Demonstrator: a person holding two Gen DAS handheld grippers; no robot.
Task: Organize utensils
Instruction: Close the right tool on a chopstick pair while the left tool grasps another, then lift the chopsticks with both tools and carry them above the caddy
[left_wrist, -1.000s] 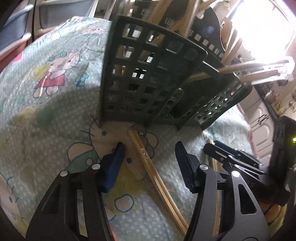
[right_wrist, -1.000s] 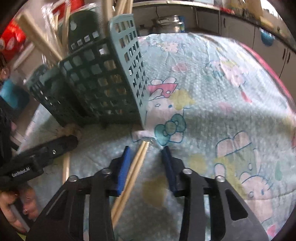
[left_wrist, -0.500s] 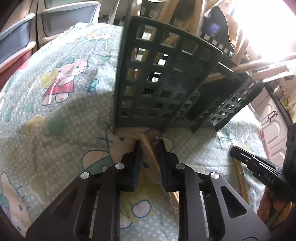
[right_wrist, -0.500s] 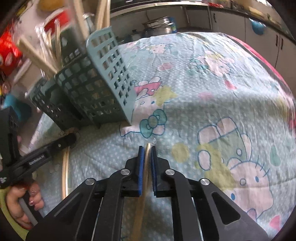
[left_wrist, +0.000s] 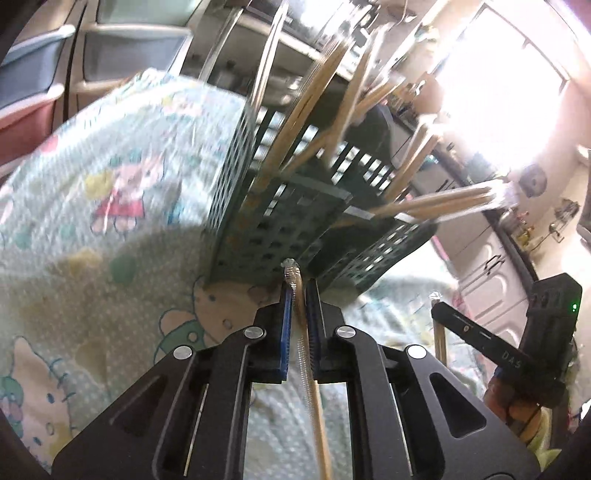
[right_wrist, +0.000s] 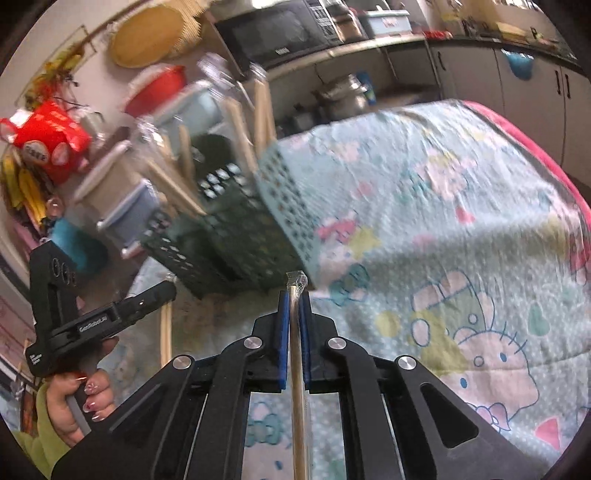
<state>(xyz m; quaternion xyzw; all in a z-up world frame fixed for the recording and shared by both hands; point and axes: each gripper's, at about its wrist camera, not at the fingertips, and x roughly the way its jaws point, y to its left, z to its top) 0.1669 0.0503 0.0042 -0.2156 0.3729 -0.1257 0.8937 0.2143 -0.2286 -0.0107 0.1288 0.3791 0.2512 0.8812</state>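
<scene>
"GenRobot.AI" lettering on left tongs (right_wrist: 162, 291)

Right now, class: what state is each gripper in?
Left gripper: shut on wrapped chopsticks.
Right gripper: shut on another wrapped chopstick pair.

My left gripper (left_wrist: 298, 295) clamps wrapped chopsticks (left_wrist: 308, 369), tip just before the green basket (left_wrist: 258, 229). More chopsticks (left_wrist: 306, 107) stand in it. Right gripper (left_wrist: 491, 339) at right edge, over the cartoon cloth (left_wrist: 110, 221).
</scene>
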